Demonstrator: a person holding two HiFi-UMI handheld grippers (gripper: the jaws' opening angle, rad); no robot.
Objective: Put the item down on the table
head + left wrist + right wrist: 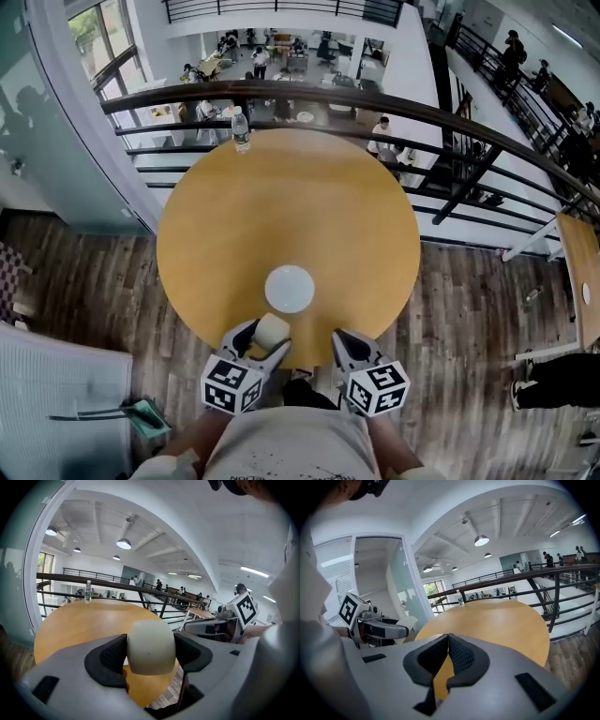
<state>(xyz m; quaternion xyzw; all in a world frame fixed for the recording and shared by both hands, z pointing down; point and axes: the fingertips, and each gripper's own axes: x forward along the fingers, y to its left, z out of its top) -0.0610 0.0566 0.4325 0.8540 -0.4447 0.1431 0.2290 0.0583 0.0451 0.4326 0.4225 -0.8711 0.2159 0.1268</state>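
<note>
A cream-white cup-shaped item hangs over the near edge of the round wooden table, and my left gripper is shut on it. In the left gripper view the item fills the gap between the dark pads of the left gripper, with the table beyond and below. My right gripper sits beside it at the same edge, shut and holding nothing. In the right gripper view, the right gripper has its pads touching at the tips.
A white round plate lies on the table just beyond the grippers. A water bottle stands at the far edge, by a dark railing over an open lower floor. Another table is at the right.
</note>
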